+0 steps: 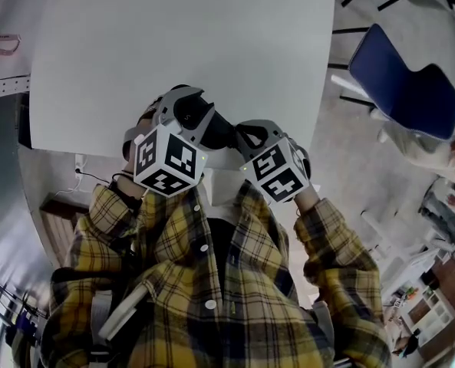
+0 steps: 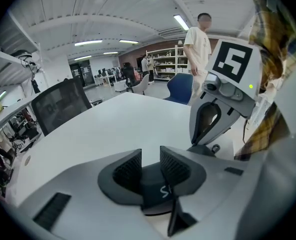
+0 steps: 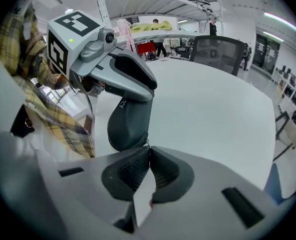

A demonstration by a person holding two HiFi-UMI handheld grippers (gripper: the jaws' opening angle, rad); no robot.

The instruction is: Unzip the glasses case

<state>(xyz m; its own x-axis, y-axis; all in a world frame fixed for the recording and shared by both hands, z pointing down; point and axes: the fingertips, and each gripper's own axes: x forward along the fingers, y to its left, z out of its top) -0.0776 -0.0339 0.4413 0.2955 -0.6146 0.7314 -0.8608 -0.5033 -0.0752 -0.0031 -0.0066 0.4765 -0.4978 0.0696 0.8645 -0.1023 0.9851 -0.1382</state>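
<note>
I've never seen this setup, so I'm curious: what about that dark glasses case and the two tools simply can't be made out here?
Zip pull: right gripper view, only a speck shows; the right tool's closed jaws cover the rest.
How far the zip is open: no view clearly shows the dark grey oval glasses case's zip line.
Case's sides: left gripper view, covered by the left tool's clamped pads.
</note>
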